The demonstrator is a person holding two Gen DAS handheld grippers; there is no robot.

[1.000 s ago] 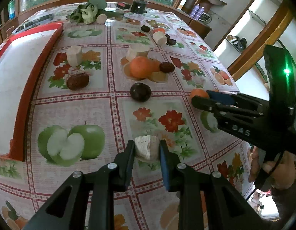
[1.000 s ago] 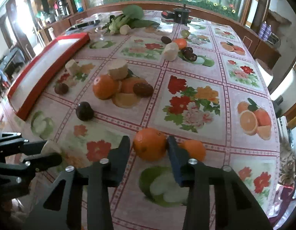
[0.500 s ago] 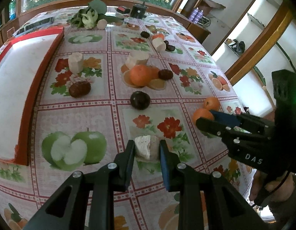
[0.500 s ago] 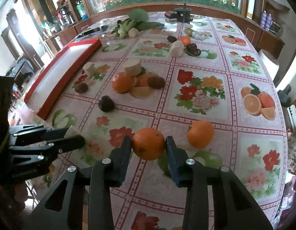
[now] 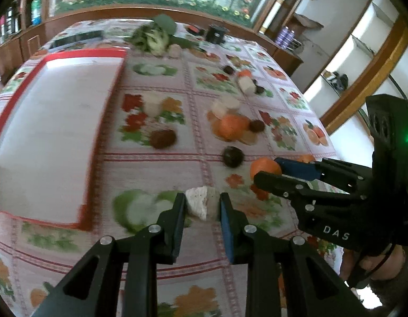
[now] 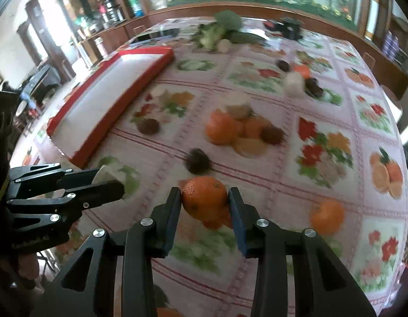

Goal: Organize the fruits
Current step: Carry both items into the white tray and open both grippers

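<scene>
- The left gripper [image 5: 201, 206] has its jaws closed on a white fruit chunk [image 5: 200, 203], which sits between the two fingers near their tips, raised above the surface [image 5: 151, 251].
- In the right wrist view the same left gripper [image 6: 109, 182] reaches in from the left edge, the pale chunk [image 6: 105, 174] showing between its fingers.
- The right gripper [image 6: 204, 203] has its jaws clamped on an orange [image 6: 204, 200]; the fruit fills the gap between the fingers and is held clear of the patterned cloth.
- From the left wrist view, the right gripper [image 5: 267, 171] comes in from the right with that orange [image 5: 264, 167] at its tip.
- A red-rimmed tray [image 5: 98, 137] lies on the left part of the surface, well apart from both held pieces.
- A second orange [image 6: 326, 216] rests on the cloth to the right of the right gripper's fingers.
- A dark round fruit [image 6: 198, 161] lies just beyond the held orange.
- Further back, another orange [image 6: 221, 129] sits in a cluster with pale and dark pieces.
- Leafy greens [image 6: 219, 30] lie at the far end.
</scene>
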